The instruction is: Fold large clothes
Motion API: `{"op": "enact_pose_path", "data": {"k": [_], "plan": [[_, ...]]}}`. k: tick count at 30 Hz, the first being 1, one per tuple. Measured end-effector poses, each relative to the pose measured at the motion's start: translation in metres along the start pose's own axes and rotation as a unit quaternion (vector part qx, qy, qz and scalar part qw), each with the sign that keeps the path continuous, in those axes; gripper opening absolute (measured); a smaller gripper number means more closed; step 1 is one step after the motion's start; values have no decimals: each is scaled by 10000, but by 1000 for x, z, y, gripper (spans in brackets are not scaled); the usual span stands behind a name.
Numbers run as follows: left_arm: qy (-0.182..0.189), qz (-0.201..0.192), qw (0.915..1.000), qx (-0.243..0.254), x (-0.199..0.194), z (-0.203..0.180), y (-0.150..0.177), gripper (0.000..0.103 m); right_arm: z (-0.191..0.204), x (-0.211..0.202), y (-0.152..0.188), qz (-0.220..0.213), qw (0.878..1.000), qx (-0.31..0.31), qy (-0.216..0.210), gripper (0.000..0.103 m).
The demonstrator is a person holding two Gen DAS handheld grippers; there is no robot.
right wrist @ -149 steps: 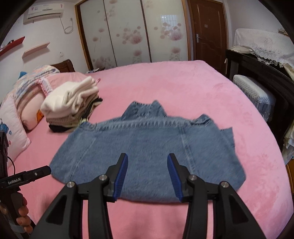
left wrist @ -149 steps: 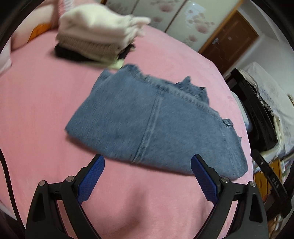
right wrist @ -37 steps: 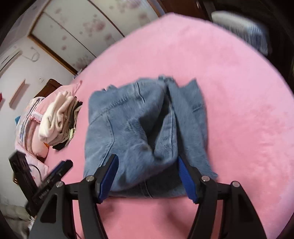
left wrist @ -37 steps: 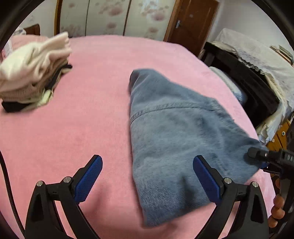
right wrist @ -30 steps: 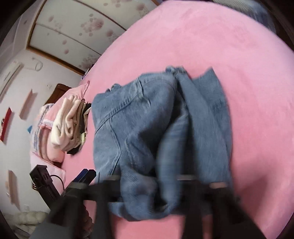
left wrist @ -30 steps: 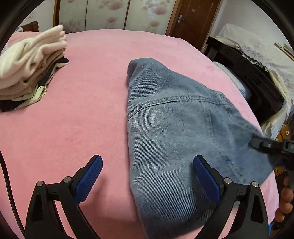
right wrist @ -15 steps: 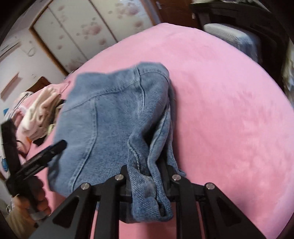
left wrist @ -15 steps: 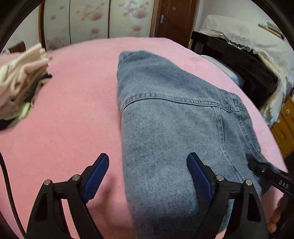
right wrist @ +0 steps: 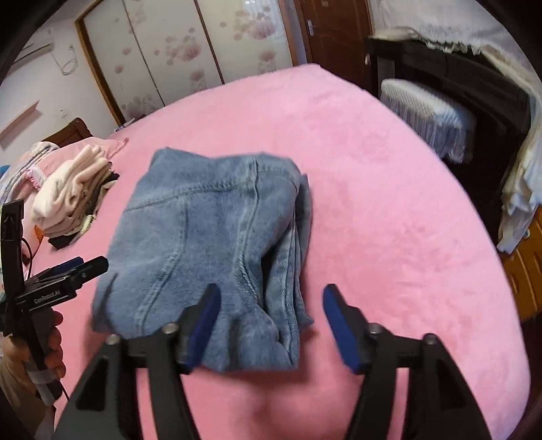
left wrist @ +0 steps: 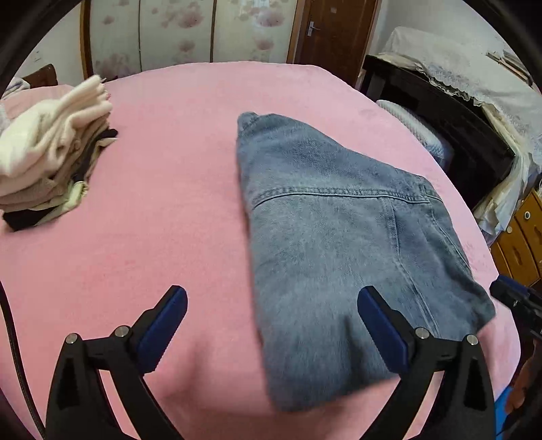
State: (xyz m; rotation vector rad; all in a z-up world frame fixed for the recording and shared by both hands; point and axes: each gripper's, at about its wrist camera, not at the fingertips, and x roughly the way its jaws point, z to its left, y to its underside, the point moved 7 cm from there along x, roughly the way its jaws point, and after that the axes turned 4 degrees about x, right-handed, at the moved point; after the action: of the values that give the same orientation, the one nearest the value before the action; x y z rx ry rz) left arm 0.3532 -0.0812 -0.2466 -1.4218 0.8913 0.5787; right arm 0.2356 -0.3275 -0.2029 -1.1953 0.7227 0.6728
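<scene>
Denim, a faded blue jacket-like garment (left wrist: 338,237) folded into a thick rectangle, lay on the pink plush bedspread (left wrist: 169,220), a little to the right of the bed's middle. Stitched seams ran across its top layer, and along its right side, seen from the right wrist camera (right wrist: 210,230), the stacked folded edges showed as loose layers.

The left gripper (left wrist: 271,321) hung just above the near end of the bundle, its blue-padded jaws spread wide and holding nothing; the right-hand finger (left wrist: 382,328) stood over the denim and the other over bare bedspread. The right gripper (right wrist: 267,311) was likewise parted, empty, at the near right corner of the garment, one pad (right wrist: 203,314) over the cloth and the other over the pink cover.

At the far left of the bed sat a stack of folded cream, beige and black clothes (left wrist: 50,162), well apart from the denim. Behind the bed stood floral sliding wardrobe doors (right wrist: 189,50) and a brown wooden door (left wrist: 335,30); a dark cabinet draped with white lace (left wrist: 457,84) stood to the right.
</scene>
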Motion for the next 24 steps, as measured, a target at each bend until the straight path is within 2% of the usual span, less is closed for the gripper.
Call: {"op": "enact_pose_path", "data": {"k": [3,10,15,18,21,24], "plan": [[-13,-24,10000,-40,-23,3,2,102,-1,-17,-2,-79,9999,-43,-63,64],[9,-155,9998,-92,-71,1,3,102,33,-51,-6,-261,9990,-214,-297,66],[467,-495,9977,-56,-107,-9,-2,102,49,-70,-8,-257,9986,-277,-376,72],[498,-605,9968,133,-125,-16,-6,102,55,-79,-12,-299,9983,-327,-370,72],[519,-724,9956,287,-140,-24,-11,102,59,-95,-22,-626,9966,-364,-402,72],[504,-758,9950,410,-153,-30,-19,102,62,-116,-35,-1225,9909,-460,-313,73]]}}
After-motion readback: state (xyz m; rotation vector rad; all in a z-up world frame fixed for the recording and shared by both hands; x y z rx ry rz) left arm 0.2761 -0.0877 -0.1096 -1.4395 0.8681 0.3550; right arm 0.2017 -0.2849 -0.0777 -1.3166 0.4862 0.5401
